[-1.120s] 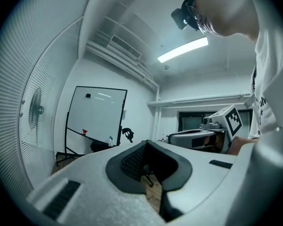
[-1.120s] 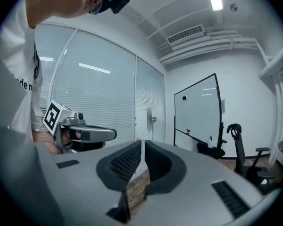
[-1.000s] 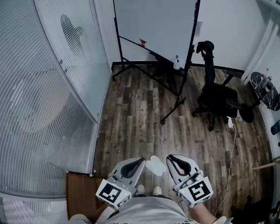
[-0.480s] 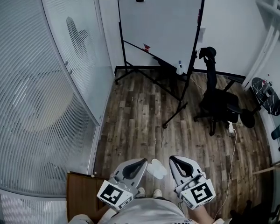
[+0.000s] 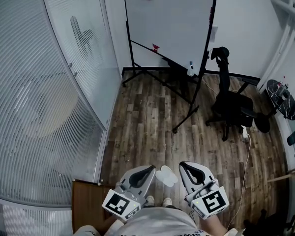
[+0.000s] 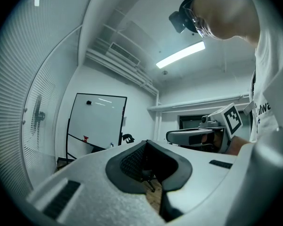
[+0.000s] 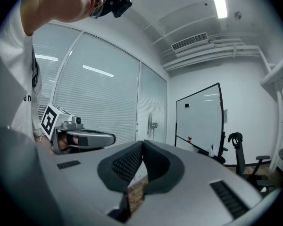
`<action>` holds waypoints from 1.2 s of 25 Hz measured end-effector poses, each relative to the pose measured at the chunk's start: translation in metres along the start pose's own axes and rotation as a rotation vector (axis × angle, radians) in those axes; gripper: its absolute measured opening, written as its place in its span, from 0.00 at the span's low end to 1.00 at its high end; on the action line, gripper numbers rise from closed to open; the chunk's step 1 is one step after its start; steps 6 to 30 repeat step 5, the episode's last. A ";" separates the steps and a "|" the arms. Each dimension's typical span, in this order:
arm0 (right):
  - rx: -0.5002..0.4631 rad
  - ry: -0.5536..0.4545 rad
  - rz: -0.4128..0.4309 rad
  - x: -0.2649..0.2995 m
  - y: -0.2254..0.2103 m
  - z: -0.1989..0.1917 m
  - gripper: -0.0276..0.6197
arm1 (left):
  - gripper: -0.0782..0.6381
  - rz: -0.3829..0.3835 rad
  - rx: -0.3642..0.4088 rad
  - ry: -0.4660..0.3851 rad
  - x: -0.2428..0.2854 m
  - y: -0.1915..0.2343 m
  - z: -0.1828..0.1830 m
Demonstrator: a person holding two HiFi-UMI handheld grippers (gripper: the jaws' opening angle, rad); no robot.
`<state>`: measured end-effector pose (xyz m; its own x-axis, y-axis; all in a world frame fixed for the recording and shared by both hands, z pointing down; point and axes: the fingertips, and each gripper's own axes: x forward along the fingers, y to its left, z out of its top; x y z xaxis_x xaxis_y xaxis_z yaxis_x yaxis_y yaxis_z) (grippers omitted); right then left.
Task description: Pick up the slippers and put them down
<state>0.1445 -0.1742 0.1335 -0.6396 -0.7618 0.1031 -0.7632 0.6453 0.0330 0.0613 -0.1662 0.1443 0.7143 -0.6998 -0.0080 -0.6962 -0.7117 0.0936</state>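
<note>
Print on the person's shirt is cut off and unreadable. Two hand-held grippers, one square-marker cube each: the left hand-held gripper and the right hand-held gripper both have jaws closed on nothing. One white slipper shows on the wooden floor between them. One whiteboard, one office chair.

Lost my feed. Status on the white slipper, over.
Left gripper shut, empty. Right gripper shut, empty. White slipper on floor between them, ungripped. Nothing blocking.
</note>
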 end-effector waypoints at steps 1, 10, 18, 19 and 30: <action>0.000 0.001 0.001 0.000 0.001 0.000 0.07 | 0.13 0.000 0.000 0.000 -0.001 0.000 0.000; -0.004 -0.002 0.004 0.002 0.004 0.002 0.07 | 0.13 0.002 -0.005 0.000 -0.004 0.002 -0.001; -0.004 -0.002 0.004 0.002 0.004 0.002 0.07 | 0.13 0.002 -0.005 0.000 -0.004 0.002 -0.001; -0.004 -0.002 0.004 0.002 0.004 0.002 0.07 | 0.13 0.002 -0.005 0.000 -0.004 0.002 -0.001; -0.004 -0.002 0.004 0.002 0.004 0.002 0.07 | 0.13 0.002 -0.005 0.000 -0.004 0.002 -0.001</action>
